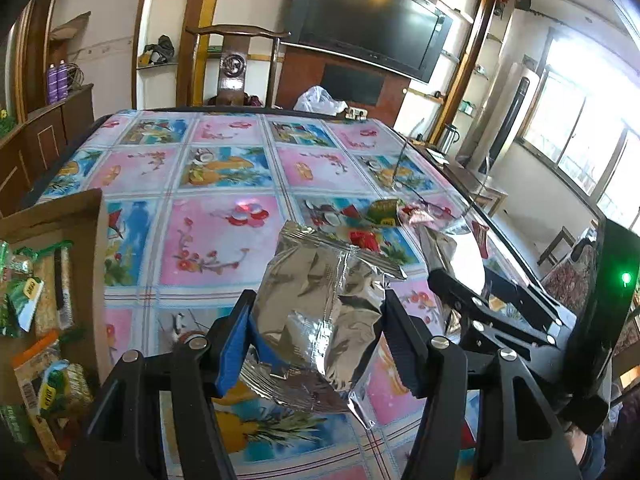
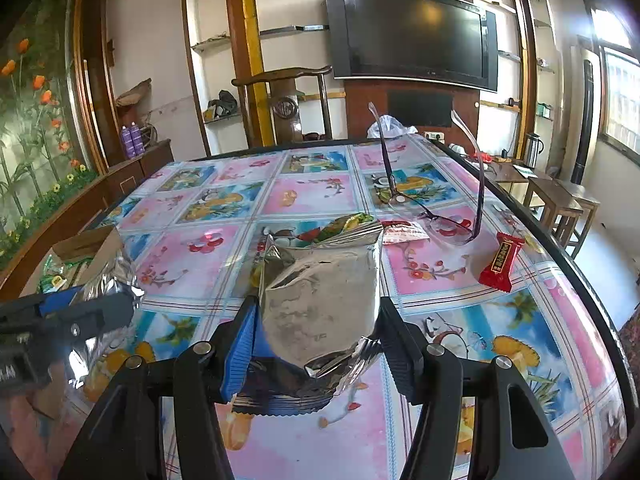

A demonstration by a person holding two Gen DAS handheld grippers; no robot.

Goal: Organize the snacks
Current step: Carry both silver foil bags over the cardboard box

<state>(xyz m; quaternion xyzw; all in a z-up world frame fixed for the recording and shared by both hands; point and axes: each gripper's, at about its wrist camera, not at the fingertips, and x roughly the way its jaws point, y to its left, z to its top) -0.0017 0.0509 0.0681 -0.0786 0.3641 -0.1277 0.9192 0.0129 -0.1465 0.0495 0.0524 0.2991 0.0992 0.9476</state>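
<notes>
The left gripper (image 1: pixel 316 336) is clamped on a crinkled silver packet (image 1: pixel 320 304) — the bag sits squarely between the blue pad and the black pad, its sealed top edge sticking up past the fingertips and its lower corner hanging below them, clear of the table (image 1: pixel 224 240). The right gripper (image 2: pixel 316 336) grips a second silver packet (image 2: pixel 324 300) the same way, pinched at mid-height with its top standing above the jaws. To the left of the left gripper a cardboard box (image 1: pixel 60 216) holds green and orange snack packs. Further out on the flowered tablecloth lie a small red packet (image 2: pixel 502 262), a green packet (image 2: pixel 348 224) and a pair of glasses (image 2: pixel 440 216) — all well apart from both grippers.
</notes>
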